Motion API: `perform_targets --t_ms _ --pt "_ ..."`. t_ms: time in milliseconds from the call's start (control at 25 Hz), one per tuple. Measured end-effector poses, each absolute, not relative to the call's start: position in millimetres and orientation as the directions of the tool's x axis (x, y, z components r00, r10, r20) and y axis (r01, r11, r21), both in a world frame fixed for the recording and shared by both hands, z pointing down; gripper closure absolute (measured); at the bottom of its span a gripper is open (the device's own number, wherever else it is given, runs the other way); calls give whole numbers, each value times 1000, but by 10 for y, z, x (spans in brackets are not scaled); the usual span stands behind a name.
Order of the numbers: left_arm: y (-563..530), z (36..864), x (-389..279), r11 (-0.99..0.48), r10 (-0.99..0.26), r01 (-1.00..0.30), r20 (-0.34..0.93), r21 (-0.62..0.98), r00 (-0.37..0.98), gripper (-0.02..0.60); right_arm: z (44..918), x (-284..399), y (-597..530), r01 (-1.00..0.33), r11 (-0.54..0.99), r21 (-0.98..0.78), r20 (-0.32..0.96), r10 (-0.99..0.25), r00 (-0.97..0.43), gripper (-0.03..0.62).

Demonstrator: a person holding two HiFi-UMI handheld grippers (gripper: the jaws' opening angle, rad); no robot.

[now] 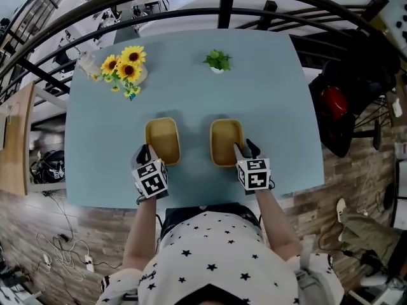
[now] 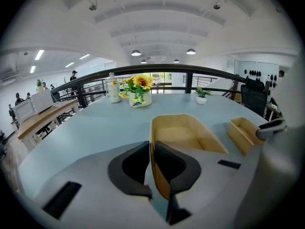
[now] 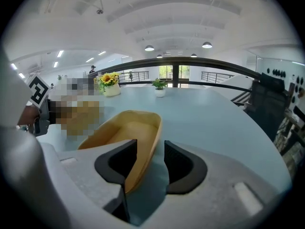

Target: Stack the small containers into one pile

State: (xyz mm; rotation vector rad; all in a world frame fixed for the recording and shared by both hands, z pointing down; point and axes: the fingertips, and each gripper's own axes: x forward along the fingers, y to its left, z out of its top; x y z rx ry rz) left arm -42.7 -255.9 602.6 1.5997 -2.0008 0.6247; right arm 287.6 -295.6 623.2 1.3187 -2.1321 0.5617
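Note:
Two shallow yellow containers rest side by side on the light-blue table (image 1: 273,107). My left gripper (image 1: 146,151) is at the near left corner of the left container (image 1: 162,138). In the left gripper view this gripper (image 2: 151,147) is shut on the left container's (image 2: 186,135) left wall, and the other container (image 2: 243,132) lies to the right. My right gripper (image 1: 246,149) is at the near right edge of the right container (image 1: 227,142). In the right gripper view it (image 3: 150,144) stands open astride the right wall of that container (image 3: 128,132), which lies against the left pad.
A vase of sunflowers (image 1: 127,68), a clear bottle (image 1: 86,62) and a small potted plant (image 1: 217,61) stand along the table's far side. A dark railing (image 1: 222,5) runs behind the table. The near table edge (image 1: 191,199) is just below both grippers.

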Motion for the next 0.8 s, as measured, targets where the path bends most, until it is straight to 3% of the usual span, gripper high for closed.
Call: perform_targets --t_ms 120,240,440,800 --pt "-2513 5993 -440 203 -756 -979 632 -18 -168 553 6252 2886 -2951 -907 417 -50 664 -664 -342 440" --pt "-2468 5949 -465 210 -764 -978 624 3 -162 503 6280 2878 -2943 -908 418 -42 675 -658 -334 448" --pt "-2385 5868 -487 225 -780 -974 604 29 -162 503 6319 2905 -2963 -915 404 -10 685 -664 -300 519" --pt "-2198 5647 -456 238 -817 -964 562 118 -133 503 6250 2879 -3003 -921 390 -2 675 -678 -289 561"
